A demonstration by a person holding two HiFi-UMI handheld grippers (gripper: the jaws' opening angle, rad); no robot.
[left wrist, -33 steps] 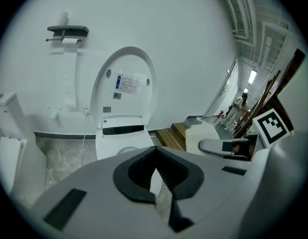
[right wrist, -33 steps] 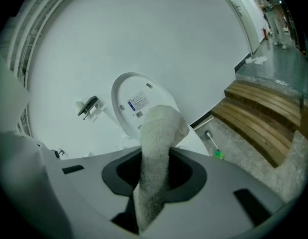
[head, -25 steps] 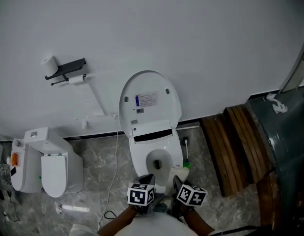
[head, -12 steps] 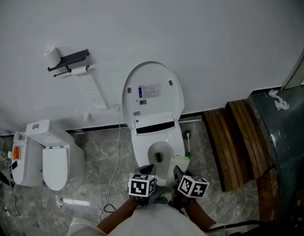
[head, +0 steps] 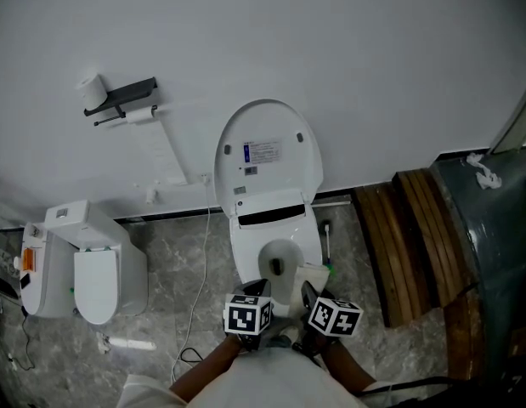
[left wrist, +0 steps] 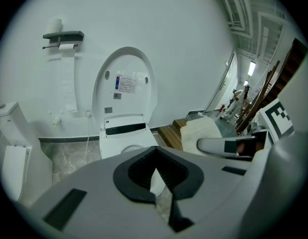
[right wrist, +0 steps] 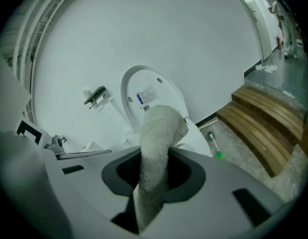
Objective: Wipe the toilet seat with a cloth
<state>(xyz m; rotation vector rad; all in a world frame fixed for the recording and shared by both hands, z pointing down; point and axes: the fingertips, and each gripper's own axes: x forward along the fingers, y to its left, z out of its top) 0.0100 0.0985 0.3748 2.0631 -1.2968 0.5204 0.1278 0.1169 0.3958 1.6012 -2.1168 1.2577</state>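
Toilet seat [head: 278, 246] seems to lie down on the bowl just ahead of both grippers, with the lid [head: 271, 126] raised. The right gripper [right wrist: 146, 193] is clenched on a white cloth [right wrist: 156, 133]. The left gripper [left wrist: 161, 183] is closed and empty. It would be best to lay the cloth flat on the rim and press evenly. The writing on the lid sticker [head: 263, 152] is too small to read.

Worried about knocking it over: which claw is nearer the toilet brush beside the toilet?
Right. The right claw, shut on the cloth, is at the toilet's front right, close to the toilet brush; the left claw is farther left.
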